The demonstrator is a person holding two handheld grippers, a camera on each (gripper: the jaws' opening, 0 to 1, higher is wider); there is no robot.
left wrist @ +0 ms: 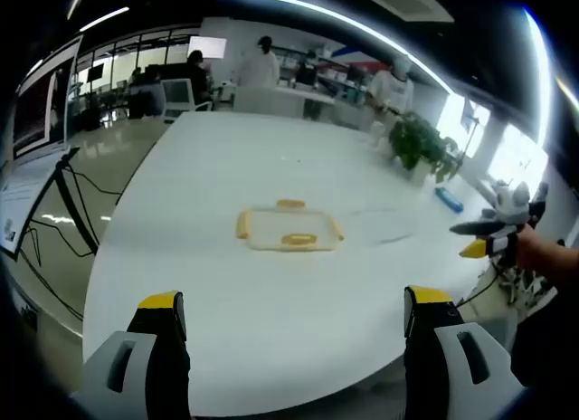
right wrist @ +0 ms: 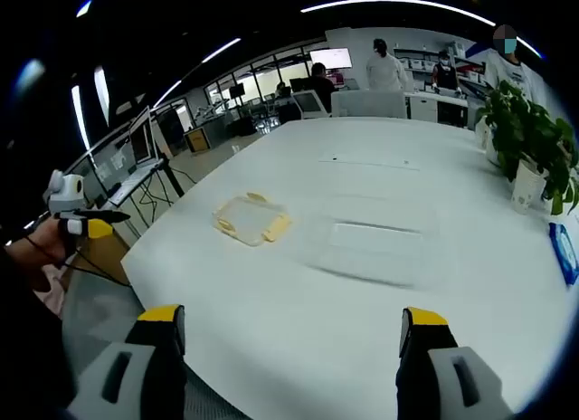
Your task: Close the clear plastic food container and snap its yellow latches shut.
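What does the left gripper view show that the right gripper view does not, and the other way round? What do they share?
Left gripper view: the right tongs at the right edge, held in a hand. Right gripper view: the clear container base beside the lid, and the left tongs at the left edge. Both: the lid with yellow latches lying on the white table, a potted plant, and that view's own tongs standing open at the bottom.
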